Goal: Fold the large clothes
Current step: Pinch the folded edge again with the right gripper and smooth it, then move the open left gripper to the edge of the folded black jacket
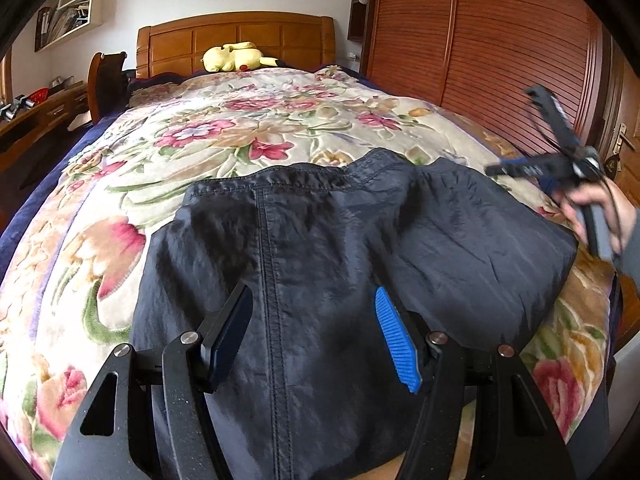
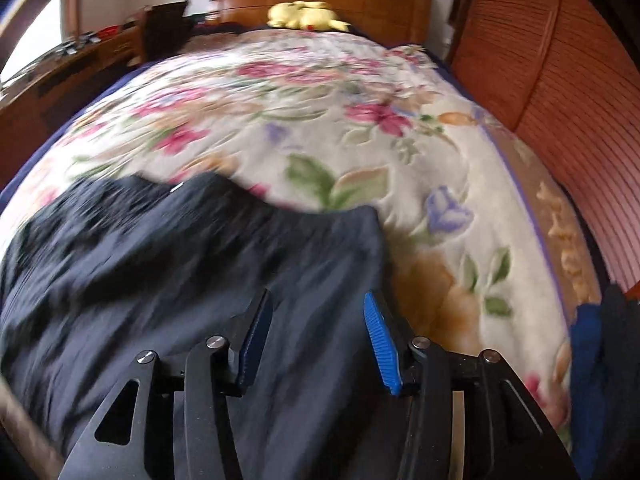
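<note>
A large dark navy garment (image 1: 328,248) lies spread on the near part of a floral bedspread (image 1: 224,128), with a stitched seam running down its middle. My left gripper (image 1: 314,332) is open and empty, hovering just above the garment. My right gripper (image 2: 318,338) is open and empty above the garment's right part (image 2: 192,264); this view is motion-blurred. In the left wrist view the right gripper (image 1: 532,128) appears at the right, raised off the cloth with its jaws wide apart, held in a hand (image 1: 592,208).
A yellow plush toy (image 1: 236,56) lies by the wooden headboard (image 1: 236,36). A louvred wooden wardrobe (image 1: 480,40) runs along the right of the bed. A wooden desk (image 1: 44,112) and chair (image 1: 106,80) stand at the left. The bedspread (image 2: 320,120) stretches beyond the garment.
</note>
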`<action>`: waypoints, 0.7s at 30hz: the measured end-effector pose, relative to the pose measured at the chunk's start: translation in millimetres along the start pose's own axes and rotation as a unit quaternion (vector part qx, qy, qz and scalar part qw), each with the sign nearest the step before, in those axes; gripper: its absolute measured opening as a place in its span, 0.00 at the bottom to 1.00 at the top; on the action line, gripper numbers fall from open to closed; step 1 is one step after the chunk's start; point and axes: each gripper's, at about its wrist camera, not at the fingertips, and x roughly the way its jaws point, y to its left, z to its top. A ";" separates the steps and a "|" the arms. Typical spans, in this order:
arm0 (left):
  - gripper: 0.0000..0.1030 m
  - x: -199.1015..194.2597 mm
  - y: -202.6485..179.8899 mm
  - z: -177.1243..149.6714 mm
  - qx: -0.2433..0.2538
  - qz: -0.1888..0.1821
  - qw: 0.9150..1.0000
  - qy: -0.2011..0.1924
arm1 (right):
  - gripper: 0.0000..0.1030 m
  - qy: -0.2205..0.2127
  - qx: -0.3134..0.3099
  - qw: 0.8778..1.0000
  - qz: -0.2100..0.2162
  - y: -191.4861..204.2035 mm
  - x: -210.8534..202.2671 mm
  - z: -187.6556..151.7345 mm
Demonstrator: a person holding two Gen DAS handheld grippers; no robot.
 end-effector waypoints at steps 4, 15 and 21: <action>0.63 -2.9 -5.5 -4.7 0.009 -0.001 1.000 0.001 | 0.48 0.009 -0.008 1.000 0.028 6.8 -20.6 -36.4; 0.63 -9.1 -11.5 -17.5 0.013 0.001 1.000 0.008 | 0.48 0.049 0.009 0.998 0.046 -7.5 -18.9 -95.7; 0.63 -8.4 -19.6 -22.5 0.018 0.000 1.000 0.012 | 0.48 0.041 0.013 0.998 0.042 -10.2 -12.1 -100.7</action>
